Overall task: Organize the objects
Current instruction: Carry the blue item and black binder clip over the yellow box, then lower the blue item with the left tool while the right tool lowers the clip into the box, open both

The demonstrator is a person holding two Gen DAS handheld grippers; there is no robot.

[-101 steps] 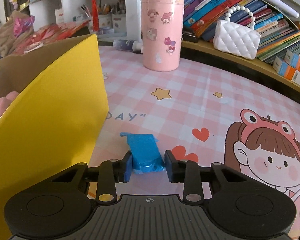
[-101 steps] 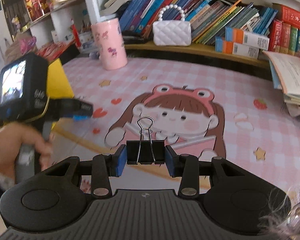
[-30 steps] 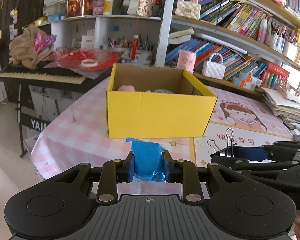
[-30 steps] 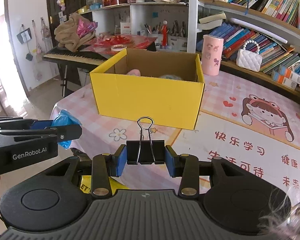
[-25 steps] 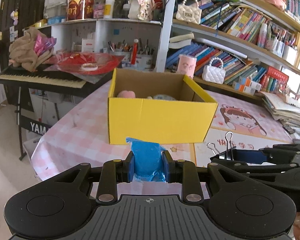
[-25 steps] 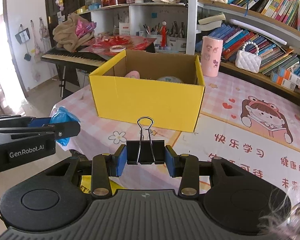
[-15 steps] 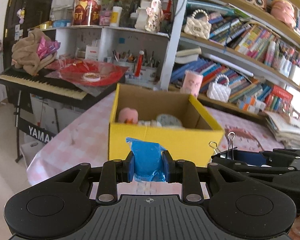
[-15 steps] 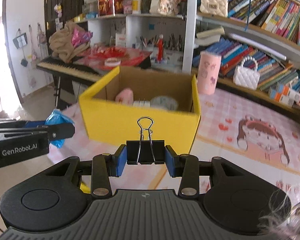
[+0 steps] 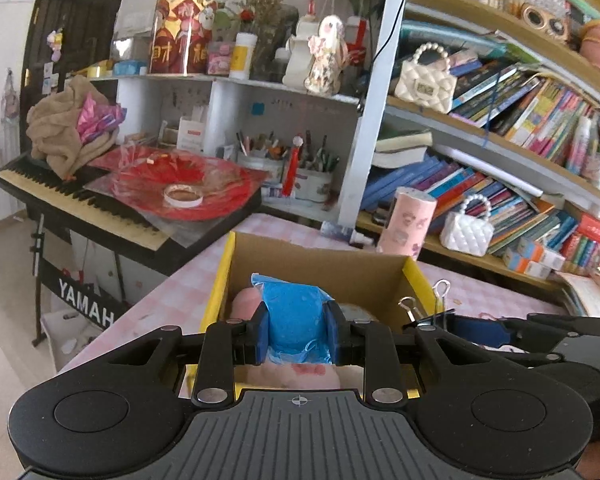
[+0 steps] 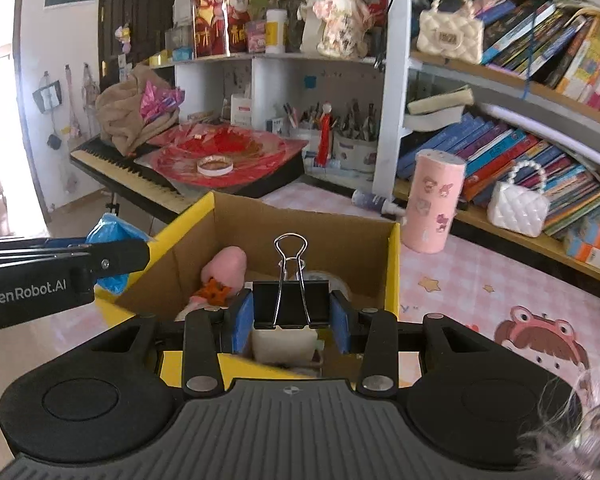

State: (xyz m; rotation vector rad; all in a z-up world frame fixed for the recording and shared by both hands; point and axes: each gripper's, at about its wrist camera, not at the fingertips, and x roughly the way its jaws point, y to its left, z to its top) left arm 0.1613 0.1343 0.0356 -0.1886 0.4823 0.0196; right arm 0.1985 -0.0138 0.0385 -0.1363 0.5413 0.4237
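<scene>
Partly, held blue packet (image 9: 296,316) hides yellow box (image 9: 220,280) contents.

The box (image 10: 394,264) is yellow outside and brown inside. Beside the box, the surface (image 10: 500,280) has pink-white checks; the clip (image 10: 290,304) is black.

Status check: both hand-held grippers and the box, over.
Left hand-held gripper shut on blue packet. Right hand-held gripper shut on binder clip. Both over the open yellow box. Nothing blocking.
</scene>
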